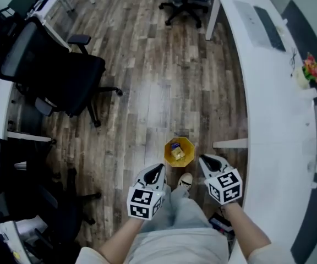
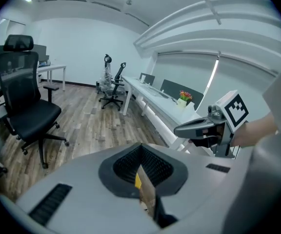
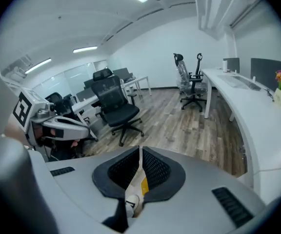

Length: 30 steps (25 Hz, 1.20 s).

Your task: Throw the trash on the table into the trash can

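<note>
trash: pale crumpled scraps [image 1: 176,154], sitting in the small yellow trash can [image 1: 190,146] on the floor
handling: looks light and squashy, I'd pinch any raised fold
left tongs [image 1: 157,171]: together, empty
right tongs [image 1: 205,161]: together, empty

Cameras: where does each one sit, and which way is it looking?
Head view: on the person's head, looking steeply down at the floor and bin; shows forearms, legs, a shoe, left tool, right tool.
Left gripper view: on the left tool, looking along its shut jaws across the room; shows the right tool.
Right gripper view: on the right tool, looking along its shut jaws at chairs; shows the left tool.
Shared: both gripper views show the desk flowers.
</note>
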Each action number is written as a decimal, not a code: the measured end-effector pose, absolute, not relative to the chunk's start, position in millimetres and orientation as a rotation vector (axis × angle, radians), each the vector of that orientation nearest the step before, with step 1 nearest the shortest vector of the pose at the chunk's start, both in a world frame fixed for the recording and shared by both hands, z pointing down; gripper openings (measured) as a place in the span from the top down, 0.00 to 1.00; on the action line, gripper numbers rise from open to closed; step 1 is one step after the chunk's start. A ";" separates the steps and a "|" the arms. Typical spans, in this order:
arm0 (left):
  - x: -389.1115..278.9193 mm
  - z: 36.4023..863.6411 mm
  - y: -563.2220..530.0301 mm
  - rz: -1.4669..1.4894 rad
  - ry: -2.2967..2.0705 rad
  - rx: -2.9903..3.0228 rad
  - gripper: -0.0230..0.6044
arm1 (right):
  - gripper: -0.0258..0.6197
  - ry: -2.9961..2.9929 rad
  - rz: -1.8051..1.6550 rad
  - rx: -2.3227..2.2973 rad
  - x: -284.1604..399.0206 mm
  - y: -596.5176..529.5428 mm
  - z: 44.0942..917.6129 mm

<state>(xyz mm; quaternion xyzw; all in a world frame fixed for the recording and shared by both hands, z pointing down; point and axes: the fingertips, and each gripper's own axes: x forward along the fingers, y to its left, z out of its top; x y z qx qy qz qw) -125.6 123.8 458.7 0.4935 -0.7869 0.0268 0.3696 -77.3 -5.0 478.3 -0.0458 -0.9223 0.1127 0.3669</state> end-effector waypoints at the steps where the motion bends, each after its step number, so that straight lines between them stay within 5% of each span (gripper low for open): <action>1: -123.2 443.9 122.4 0.081 -2.022 1.289 0.96 | 0.90 -2.387 0.302 -0.114 -74.8 -4.4 460.7; 14: -110.1 339.3 99.4 0.107 -2.044 1.428 0.96 | 0.90 -2.553 0.419 -0.095 -59.4 3.3 339.4; 30: -113.6 310.7 100.5 0.104 -2.097 1.471 0.96 | 0.91 -2.593 0.457 -0.036 -43.6 -7.2 311.7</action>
